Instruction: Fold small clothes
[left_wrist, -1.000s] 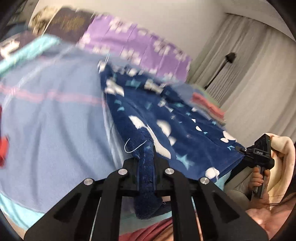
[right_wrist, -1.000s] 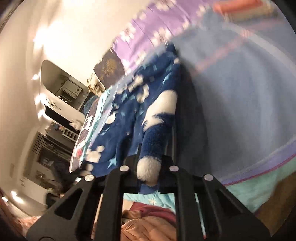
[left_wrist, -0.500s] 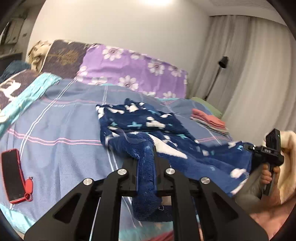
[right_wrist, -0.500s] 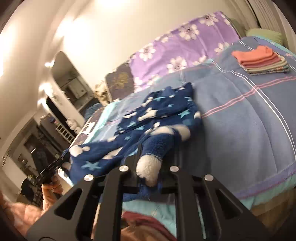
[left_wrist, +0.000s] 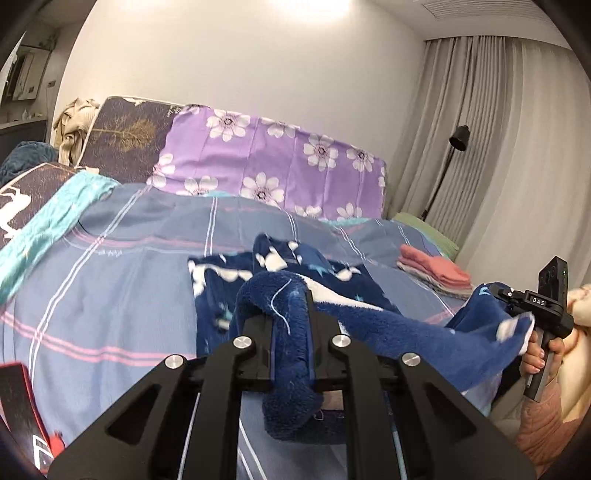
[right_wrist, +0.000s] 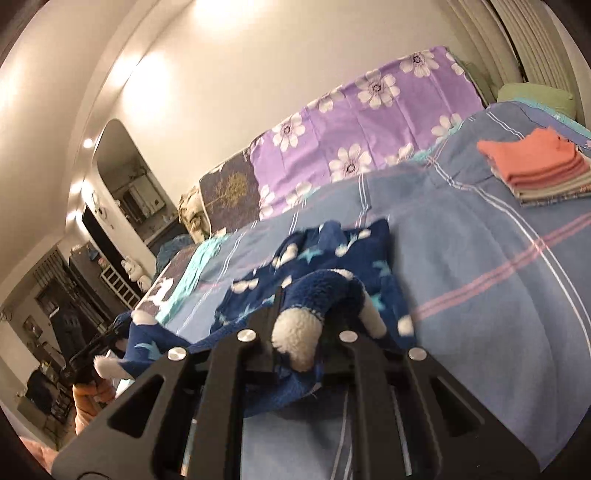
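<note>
The navy fleece garment (left_wrist: 332, 317), dotted with white clouds and pale stars, is stretched between the two grippers, its near edge lifted off the bed and sagging in the middle while its far part lies crumpled on the blue plaid bedspread (left_wrist: 110, 280). The left gripper (left_wrist: 291, 321) has its jaws pressed tight on a thick roll of that fleece, a loose white thread trailing over the fold, and a blue tail of it hangs down between the black arms. Off to the right in that same view, the right gripper (left_wrist: 517, 306) bites the other corner, with a hand (left_wrist: 541, 356) wrapped round its handle and a pink sleeve (left_wrist: 539, 424) below. From the right wrist, the jaws there are likewise clamped on a bunched bit of fleece, a white fluffy patch bulging out just in front of the pinch. Beyond the garment, well apart on the bedspread, a neat stack of folded clothes (right_wrist: 539, 166) sits with a coral piece on top. A purple flowered pillow (left_wrist: 269, 166) stands along the head of the bed, a dark one with a gold tree beside it. A red phone (left_wrist: 22, 413) lies at the near left edge, a black floor lamp (left_wrist: 454, 147) stands by the pale curtains (left_wrist: 517, 147).
</note>
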